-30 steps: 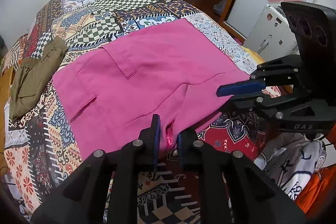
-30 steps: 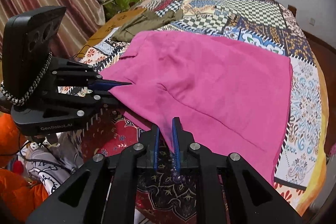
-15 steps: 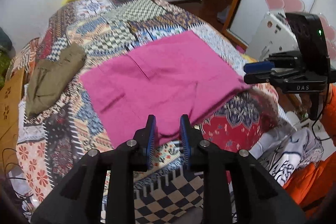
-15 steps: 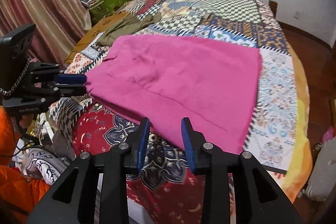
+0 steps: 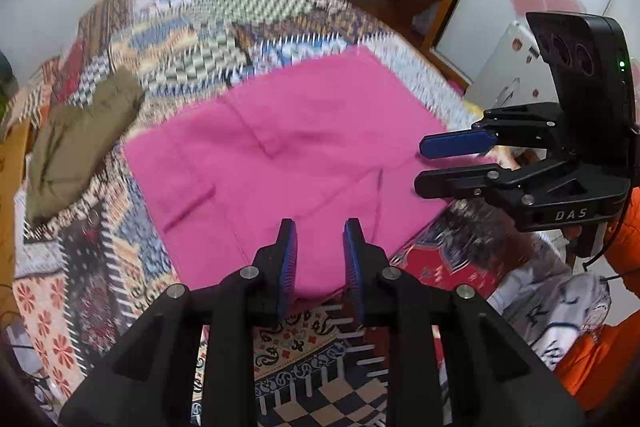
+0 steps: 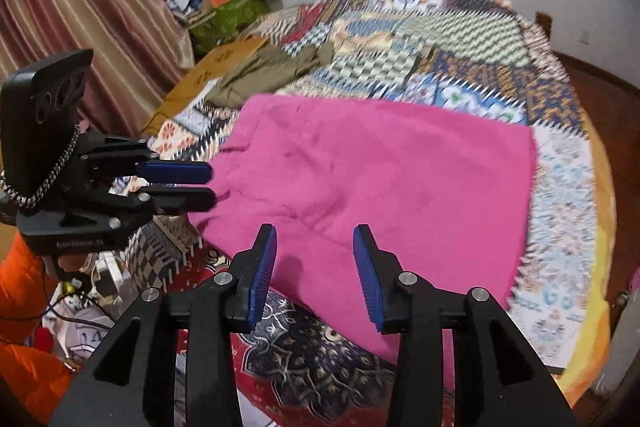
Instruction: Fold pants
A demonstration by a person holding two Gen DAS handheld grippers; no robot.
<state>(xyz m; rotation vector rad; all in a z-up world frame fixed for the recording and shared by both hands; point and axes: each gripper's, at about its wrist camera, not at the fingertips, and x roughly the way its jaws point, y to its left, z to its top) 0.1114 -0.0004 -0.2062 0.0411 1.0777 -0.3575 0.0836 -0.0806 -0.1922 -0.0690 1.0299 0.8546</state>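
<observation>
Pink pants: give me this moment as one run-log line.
pink pants: flat on patchwork quilt | left gripper: open, empty | right gripper: open, empty | olive garment: left of pants, apart

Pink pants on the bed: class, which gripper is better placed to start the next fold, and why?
Probably left. The left gripper is open directly over the pink pants' near hem. The right gripper is open too, over a side leg edge.

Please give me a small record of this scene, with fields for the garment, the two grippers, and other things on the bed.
garment: pink pants, spread flat on the bed, held by neither gripper
surface: patchwork bedspread
left gripper: open, empty, over the pants' near edge
right gripper: open, empty, over the pants' near edge
other: olive garment, beside the pink pants
</observation>
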